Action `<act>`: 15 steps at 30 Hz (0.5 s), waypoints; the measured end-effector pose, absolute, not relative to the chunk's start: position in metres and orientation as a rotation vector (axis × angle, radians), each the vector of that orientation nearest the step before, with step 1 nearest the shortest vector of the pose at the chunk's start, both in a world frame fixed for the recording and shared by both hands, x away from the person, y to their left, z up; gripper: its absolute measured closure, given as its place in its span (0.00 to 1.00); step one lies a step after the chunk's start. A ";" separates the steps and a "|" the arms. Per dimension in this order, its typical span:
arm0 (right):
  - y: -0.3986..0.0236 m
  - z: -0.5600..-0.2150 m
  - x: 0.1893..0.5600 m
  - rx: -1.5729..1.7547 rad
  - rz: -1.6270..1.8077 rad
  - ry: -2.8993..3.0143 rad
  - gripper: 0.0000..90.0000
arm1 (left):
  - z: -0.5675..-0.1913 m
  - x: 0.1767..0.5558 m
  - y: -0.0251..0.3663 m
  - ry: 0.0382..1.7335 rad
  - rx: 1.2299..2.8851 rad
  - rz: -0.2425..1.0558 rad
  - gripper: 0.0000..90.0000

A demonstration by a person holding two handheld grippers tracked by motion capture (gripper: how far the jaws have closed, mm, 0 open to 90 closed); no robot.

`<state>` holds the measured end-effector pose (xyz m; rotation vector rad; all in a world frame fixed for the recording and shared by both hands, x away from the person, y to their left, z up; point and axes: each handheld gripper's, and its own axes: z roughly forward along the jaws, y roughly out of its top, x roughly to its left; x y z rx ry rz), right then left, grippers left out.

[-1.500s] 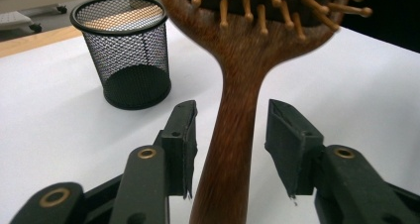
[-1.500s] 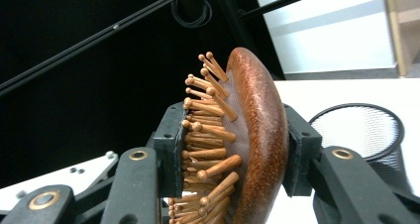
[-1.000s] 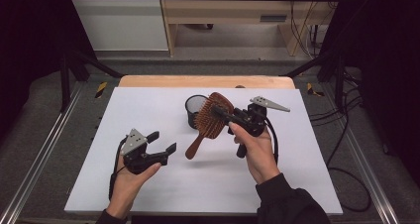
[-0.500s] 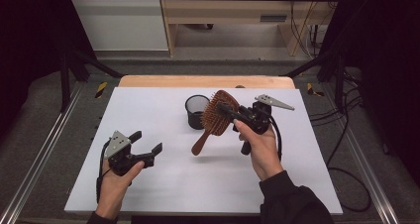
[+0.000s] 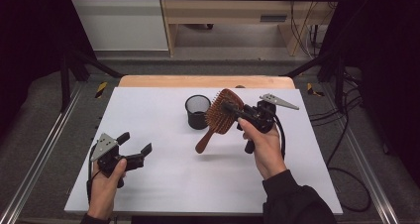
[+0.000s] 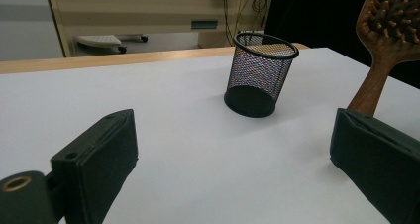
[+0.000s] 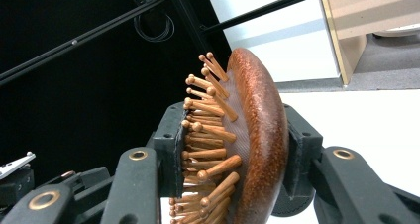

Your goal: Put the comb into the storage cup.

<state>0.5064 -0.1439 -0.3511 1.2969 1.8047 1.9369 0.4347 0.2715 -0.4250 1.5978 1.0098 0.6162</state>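
Brush held aloft, left claw empty

The left claw (image 5: 133, 145) hangs just over the tabletop (image 5: 163, 115), its jaws wide apart after just opening, nothing between them. Ahead and to its right stands the cup (image 5: 197, 112), upright. Just right of the cup, the right claw (image 5: 229, 106) is clamped on the brush (image 5: 218, 121) head, handle slanting down-left, clear of the tabletop.

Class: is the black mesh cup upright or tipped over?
Upright: the mesh cup stands on its base on the table, open rim up.
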 end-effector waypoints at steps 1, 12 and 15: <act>-0.144 -0.351 0.506 1.298 1.935 1.806 0.59 | -0.425 0.435 0.272 1.011 1.597 0.617 0.05; -0.148 -0.351 0.508 1.304 1.926 1.799 0.59 | -0.427 0.435 0.273 1.012 1.601 0.634 0.05; -0.149 -0.351 0.508 1.305 1.925 1.798 0.59 | -0.428 0.436 0.274 1.011 1.605 0.647 0.05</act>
